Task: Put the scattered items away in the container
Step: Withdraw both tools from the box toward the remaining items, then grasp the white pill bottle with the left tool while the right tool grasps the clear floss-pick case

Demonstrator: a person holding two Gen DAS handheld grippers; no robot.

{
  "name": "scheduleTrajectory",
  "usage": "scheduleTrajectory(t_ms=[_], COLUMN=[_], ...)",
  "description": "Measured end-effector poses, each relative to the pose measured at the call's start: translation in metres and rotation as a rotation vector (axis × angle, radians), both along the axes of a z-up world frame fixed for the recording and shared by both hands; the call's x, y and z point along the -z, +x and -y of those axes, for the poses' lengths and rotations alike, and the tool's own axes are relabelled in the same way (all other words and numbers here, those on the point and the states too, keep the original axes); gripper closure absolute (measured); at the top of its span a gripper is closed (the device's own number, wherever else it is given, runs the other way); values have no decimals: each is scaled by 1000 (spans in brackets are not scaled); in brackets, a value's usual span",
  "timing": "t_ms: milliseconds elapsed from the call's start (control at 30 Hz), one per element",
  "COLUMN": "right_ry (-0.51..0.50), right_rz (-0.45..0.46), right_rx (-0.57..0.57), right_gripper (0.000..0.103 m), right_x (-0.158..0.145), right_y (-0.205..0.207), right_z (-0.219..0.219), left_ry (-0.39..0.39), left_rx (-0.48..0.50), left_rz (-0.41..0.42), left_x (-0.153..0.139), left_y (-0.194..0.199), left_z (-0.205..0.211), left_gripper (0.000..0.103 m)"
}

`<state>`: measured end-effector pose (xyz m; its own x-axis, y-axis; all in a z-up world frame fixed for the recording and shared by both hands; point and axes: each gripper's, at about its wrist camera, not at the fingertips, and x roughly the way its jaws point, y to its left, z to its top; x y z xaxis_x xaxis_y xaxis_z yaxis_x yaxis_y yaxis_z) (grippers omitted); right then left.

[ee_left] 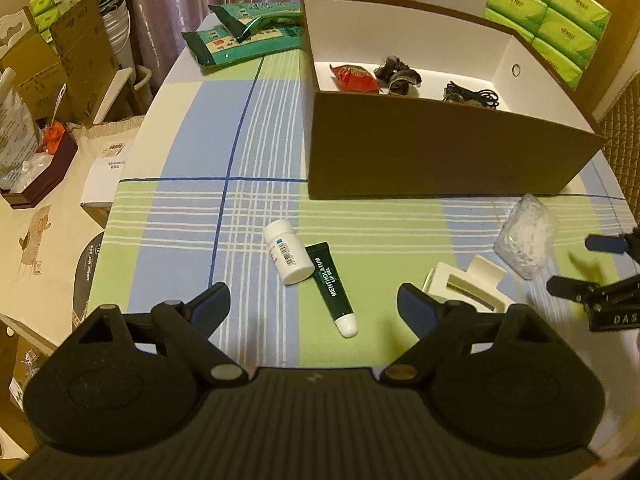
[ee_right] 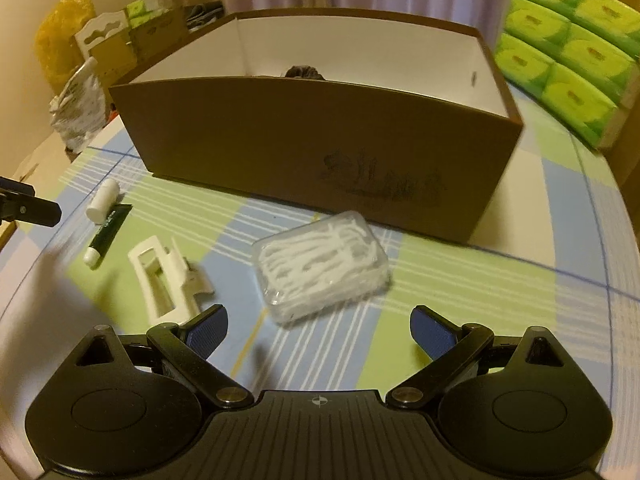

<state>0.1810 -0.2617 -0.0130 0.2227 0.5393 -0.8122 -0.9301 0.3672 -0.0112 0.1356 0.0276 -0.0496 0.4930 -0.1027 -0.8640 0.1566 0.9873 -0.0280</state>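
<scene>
Left-wrist view: left claw (ee_left: pixel 312 304) spread wide, nothing between its pads, above a white pill bottle (ee_left: pixel 288 253) touching a dark green lip-gel tube (ee_left: pixel 333 288) on the checked surface (ee_left: pixel 180 216). A brown box (ee_left: pixel 440 148), white inside, sits at one o'clock, holding a red packet (ee_left: pixel 354 78), a dark clip and black cords. Right-wrist view: right claw (ee_right: pixel 319 330) likewise released, with a clear case of white floss picks (ee_right: pixel 322 264) at twelve o'clock and a white hair clip (ee_right: pixel 164 276) at ten. The box's contents are mostly hidden here behind its near wall.
</scene>
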Motion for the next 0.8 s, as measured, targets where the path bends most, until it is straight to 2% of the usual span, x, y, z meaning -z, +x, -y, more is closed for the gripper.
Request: scheduleTrajectory(t_ms=[367, 467, 567, 600, 733, 800], right_ry=[-54, -74, -67, -61, -59, -60], right_rz=[-14, 0, 8, 4, 22, 14], right_rx=[-215, -239, -232, -224, -139, -79], right_gripper=[8, 8, 11, 20, 20, 20], right_x=[16, 21, 23, 23, 21, 20], right_y=[37, 37, 36, 36, 35, 36], right_z=[-30, -37, -39, -38, -32, -26], left_ry=[16, 20, 20, 23, 26, 22], left_rx=[-29, -30, -25, -23, -32, -42], left_rz=[-34, -41, -42, -43, -47, -50], left_x=[13, 15, 17, 18, 22, 24], left_y=[12, 14, 16, 17, 23, 27], left_z=[-5, -7, -8, -9, -13, -16], left_gripper=[15, 16, 16, 17, 20, 26])
